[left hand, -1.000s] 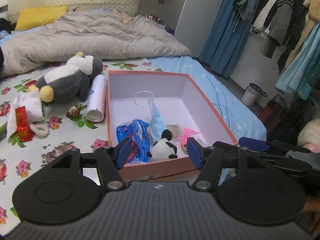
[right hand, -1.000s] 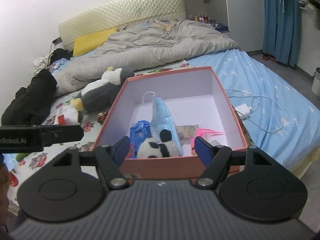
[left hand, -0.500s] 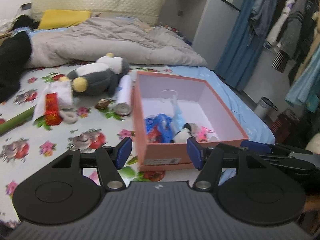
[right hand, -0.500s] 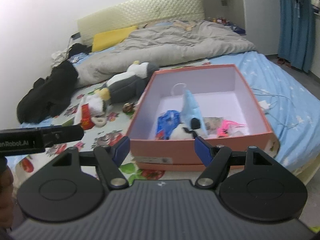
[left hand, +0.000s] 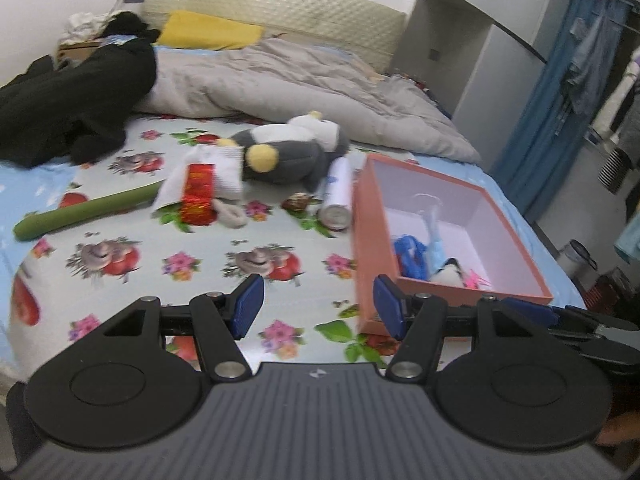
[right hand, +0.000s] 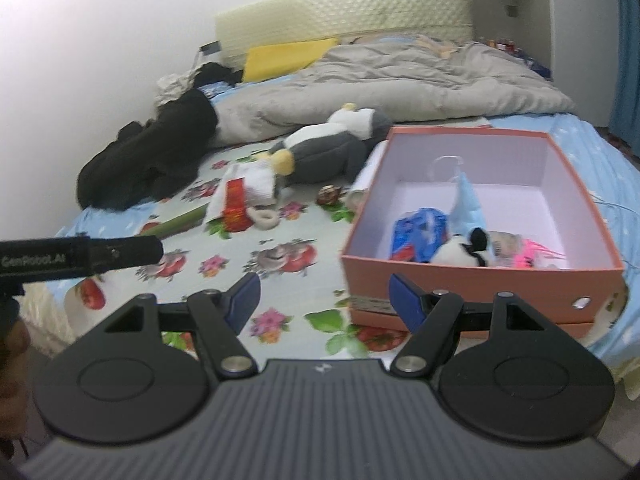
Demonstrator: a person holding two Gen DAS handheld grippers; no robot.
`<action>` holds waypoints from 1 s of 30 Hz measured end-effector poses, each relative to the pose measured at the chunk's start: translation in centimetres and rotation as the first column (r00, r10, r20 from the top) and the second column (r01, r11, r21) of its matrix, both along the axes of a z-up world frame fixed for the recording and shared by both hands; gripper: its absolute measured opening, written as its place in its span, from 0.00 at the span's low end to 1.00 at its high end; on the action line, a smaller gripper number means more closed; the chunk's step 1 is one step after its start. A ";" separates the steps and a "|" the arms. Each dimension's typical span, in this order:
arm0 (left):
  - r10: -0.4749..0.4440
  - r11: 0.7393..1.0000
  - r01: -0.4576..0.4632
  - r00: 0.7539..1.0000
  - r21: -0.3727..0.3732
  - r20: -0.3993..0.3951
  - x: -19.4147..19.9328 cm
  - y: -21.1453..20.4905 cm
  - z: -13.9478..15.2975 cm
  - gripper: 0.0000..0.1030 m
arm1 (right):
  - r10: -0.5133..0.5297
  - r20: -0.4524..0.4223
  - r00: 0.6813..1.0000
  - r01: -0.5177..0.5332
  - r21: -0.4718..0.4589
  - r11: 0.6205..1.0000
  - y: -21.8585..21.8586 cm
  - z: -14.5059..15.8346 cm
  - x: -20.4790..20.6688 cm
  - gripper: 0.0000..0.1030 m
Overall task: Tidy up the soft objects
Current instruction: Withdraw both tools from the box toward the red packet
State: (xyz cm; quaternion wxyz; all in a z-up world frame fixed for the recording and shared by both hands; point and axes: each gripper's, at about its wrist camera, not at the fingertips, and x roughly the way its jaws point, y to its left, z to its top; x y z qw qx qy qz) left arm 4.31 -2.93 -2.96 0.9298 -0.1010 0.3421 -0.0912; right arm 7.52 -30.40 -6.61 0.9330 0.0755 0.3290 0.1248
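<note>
Both the left gripper (left hand: 316, 306) and the right gripper (right hand: 325, 299) hang spread and empty above the flowered bed (left hand: 224, 248). A stuffed penguin (left hand: 288, 152) lies beside the pink box (right hand: 480, 280), which holds a small panda toy (right hand: 464, 252).

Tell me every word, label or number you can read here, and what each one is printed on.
"GenRobot.AI": white lettering on the side of the left tool, seen in the right wrist view; slightly blurred.
Red packet on the bedsheet: gold markings, too blurred to read.
Spray can beside the pink box: print too small to read.
White sticker on the box's front wall: too blurred to read.
Blue wrapper inside the box: print unreadable.
</note>
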 end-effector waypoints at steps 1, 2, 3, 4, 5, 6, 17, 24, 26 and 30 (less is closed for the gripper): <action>0.009 1.000 -0.009 1.000 -0.002 0.000 -0.2 0.4 -0.1 0.64 | 0.013 0.000 1.000 -0.013 -0.001 1.000 0.5 -0.1 0.0 0.71; 0.018 1.000 -0.018 1.000 -0.004 0.001 -0.5 0.9 -0.2 0.64 | 0.023 -0.001 1.000 -0.023 -0.002 1.000 0.8 -0.2 -0.1 0.71; 0.026 1.000 -0.026 1.000 -0.003 0.001 -0.7 1.3 -0.4 0.64 | 0.032 0.000 0.999 -0.032 -0.001 0.999 1.3 -0.3 -0.2 0.71; 0.036 0.999 -0.036 0.999 -0.002 0.000 -1.0 1.7 -0.5 0.64 | 0.042 -0.001 0.999 -0.042 -0.002 0.999 1.7 -0.4 -0.3 0.71; 0.043 0.999 -0.043 0.999 -0.003 0.001 -1.3 2.1 -0.6 0.64 | 0.052 -0.001 0.999 -0.052 -0.003 0.999 2.1 -0.5 -0.3 0.71; 0.051 0.999 -0.051 0.999 -0.005 0.000 -1.7 2.6 -0.8 0.64 | 0.060 0.002 0.998 -0.060 -0.003 0.998 2.5 -0.6 -0.4 0.71; 0.149 0.989 -0.149 0.989 0.002 -0.020 -4.6 8.7 -3.1 0.64 | 0.162 0.010 0.987 -0.162 0.005 0.987 8.4 -2.5 -0.9 0.71; 0.180 0.983 -0.182 0.982 -0.030 -0.060 -3.0 11.2 -4.9 0.64 | 0.190 -0.010 0.982 -0.190 0.009 0.982 10.8 -4.4 -0.3 0.71; 0.174 0.984 -0.176 0.982 -0.027 -0.068 -1.8 11.2 -5.4 0.64 | 0.188 -0.020 0.982 -0.188 0.004 0.982 11.0 -5.0 0.3 0.71; 0.158 0.987 -0.161 0.984 -0.030 -0.086 1.3 11.2 -6.7 0.64 | 0.180 -0.026 0.983 -0.180 -0.008 0.984 11.2 -6.1 2.0 0.71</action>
